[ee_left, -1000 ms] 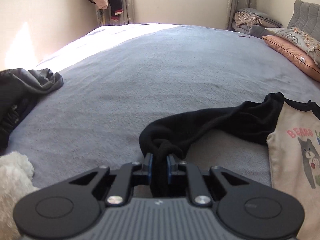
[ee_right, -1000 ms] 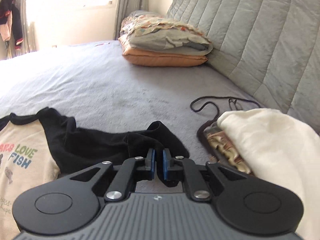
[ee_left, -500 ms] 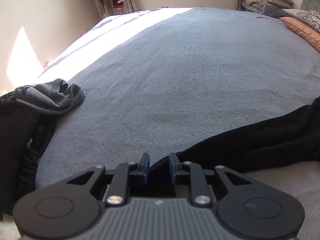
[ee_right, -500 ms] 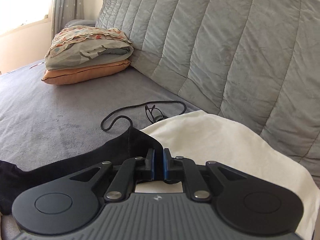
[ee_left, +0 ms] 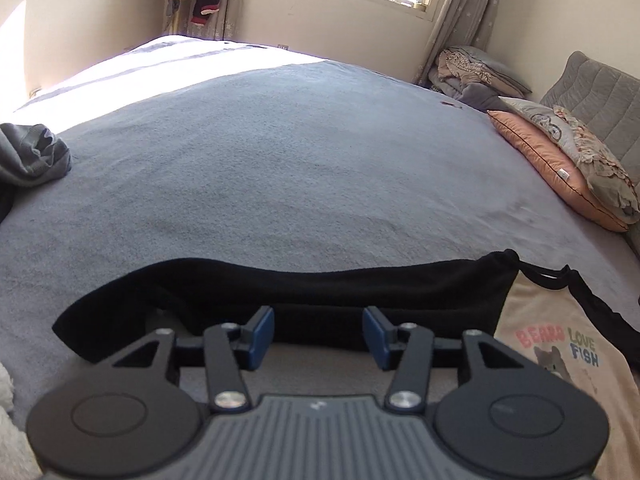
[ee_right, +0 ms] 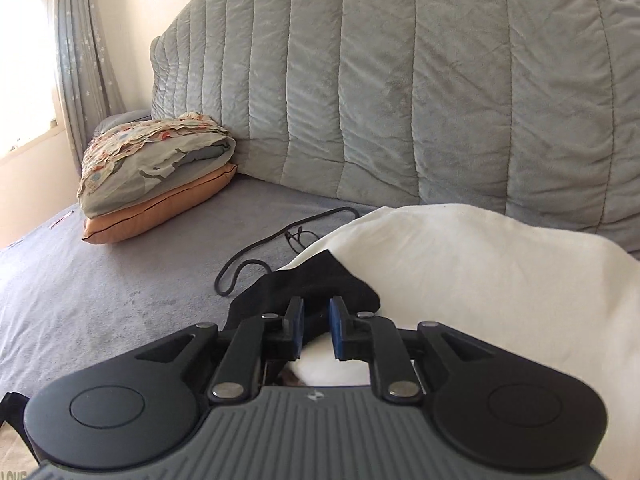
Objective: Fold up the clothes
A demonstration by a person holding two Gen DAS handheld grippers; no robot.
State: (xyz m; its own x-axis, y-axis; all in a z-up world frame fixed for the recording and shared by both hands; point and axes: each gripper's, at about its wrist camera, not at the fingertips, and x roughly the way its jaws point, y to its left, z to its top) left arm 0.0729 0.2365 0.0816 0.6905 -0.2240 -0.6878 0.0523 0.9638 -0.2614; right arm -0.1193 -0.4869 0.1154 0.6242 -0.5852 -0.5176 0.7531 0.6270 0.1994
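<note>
One shirt (ee_left: 560, 364) lies flat on the grey bed (ee_left: 300, 160): beige body, black sleeves, a print reading "BEARS LOVE FISH" with a cat-like figure. Its left sleeve (ee_left: 280, 292) is stretched out straight across the bed in the left wrist view. The end of the other sleeve (ee_right: 320, 284) rests on the edge of a white cloth (ee_right: 460, 272) in the right wrist view.

Count: one shirt, two sleeves, one white cloth, one black cord (ee_right: 280, 240), two stacked pillows (ee_right: 160, 184), one crumpled grey garment (ee_left: 32, 152) at the bed's left edge.

Left gripper (ee_left: 319, 336) points down at the bed; jaws well apart and opening, the sleeve lying just past the pads, not pinched. Right gripper (ee_right: 317, 330) points slightly down toward the headboard (ee_right: 400, 80); jaws a little apart and opening, sleeve end ahead of the tips, pads not pressing it.
</note>
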